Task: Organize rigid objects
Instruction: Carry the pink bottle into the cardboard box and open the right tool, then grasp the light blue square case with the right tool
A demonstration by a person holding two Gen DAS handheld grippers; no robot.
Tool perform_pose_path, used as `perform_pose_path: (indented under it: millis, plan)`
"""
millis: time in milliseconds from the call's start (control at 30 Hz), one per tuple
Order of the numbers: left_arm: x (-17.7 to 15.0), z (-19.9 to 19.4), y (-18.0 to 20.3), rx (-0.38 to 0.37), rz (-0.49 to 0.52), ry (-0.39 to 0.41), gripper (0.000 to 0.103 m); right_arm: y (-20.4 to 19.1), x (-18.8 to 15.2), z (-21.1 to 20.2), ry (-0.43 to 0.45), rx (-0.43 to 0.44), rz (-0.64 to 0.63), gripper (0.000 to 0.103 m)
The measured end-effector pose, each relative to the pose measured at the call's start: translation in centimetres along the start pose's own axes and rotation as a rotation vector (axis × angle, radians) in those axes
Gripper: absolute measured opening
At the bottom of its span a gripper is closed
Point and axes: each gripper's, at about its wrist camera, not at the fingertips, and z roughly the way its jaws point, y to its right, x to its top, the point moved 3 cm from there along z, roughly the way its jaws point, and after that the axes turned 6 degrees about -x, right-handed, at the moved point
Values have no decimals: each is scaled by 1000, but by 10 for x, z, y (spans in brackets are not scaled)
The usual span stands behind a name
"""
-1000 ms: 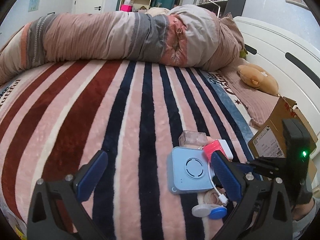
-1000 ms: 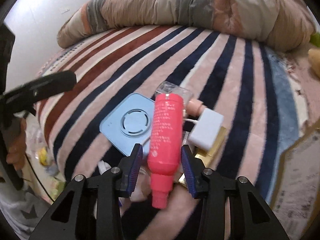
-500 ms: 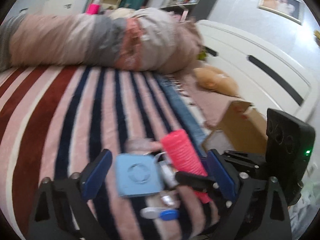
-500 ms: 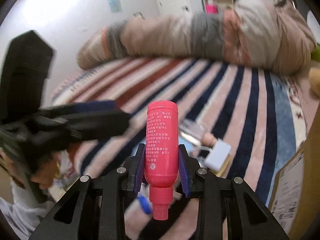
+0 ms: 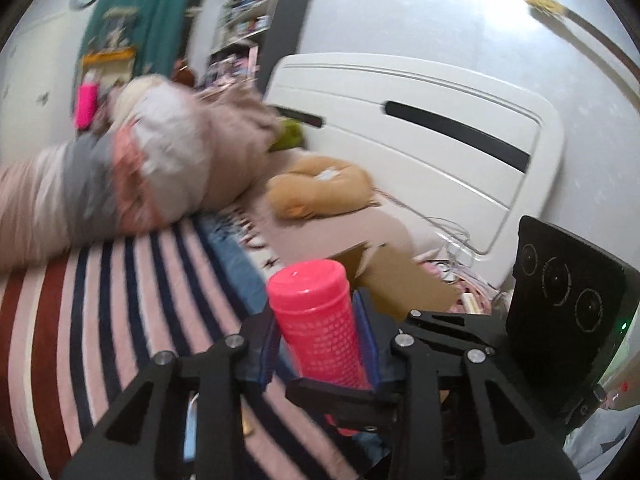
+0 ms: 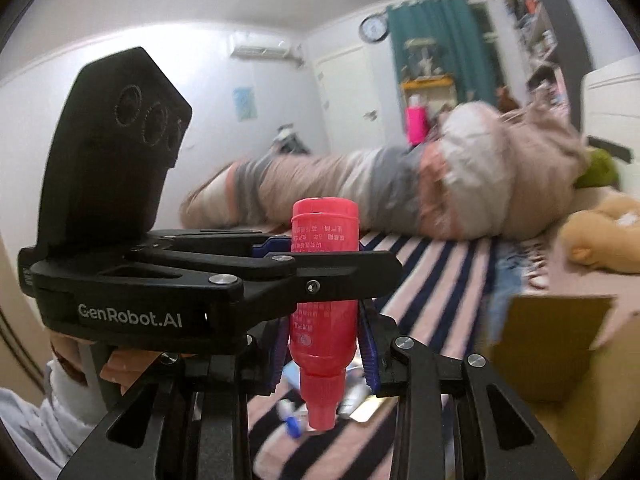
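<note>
"GenRobot.AI" on left gripper (image 6: 322,268)

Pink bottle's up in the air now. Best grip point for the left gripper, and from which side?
Take the pink bottle on its straight upper body, above the right gripper, which clamps the lower body just over the downward-pointing neck. Come in level from the side, as the left gripper does; its jaws are closing on that section. The body is parallel-sided there, while the shoulder and neck taper.

left gripper (image 5: 316,344) closing, blue pads on both sides of the pink bottle (image 5: 316,320), which is held above the striped bed (image 5: 120,300). the right gripper's (image 5: 340,396) black finger crosses just below. cardboard box (image 5: 396,280) behind.
</note>
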Motion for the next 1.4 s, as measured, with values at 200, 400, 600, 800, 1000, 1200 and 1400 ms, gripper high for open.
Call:
perform_pose_path:
  millis: [200,400,600,800,1000,1200,1400]
  plan:
    - [27,52,56,-59,114,-63,29,58,1,-43,39,-134,88,27]
    - [16,120,64,-97,120,-196,28,107,-27,-31,-98,-228,141,27]
    - [-11,158,54,-98,72,-320,28,127,-59,-1,-244,-246,175,27]
    - [-15,152,44,-66,62,-305,54,128,-75,3,-325,-303,163,29]
    - [-6,83,14,-12,33,-156,73,109,-52,1,-283,-346,116,54]
    - [-17,-15,-42,188,-18,-23,91,30,-15,6,-157,-270,-30,98]
    - [-72,-76,-124,369,-127,-17,92,-48,-30,74,-238,-161,-135,103]
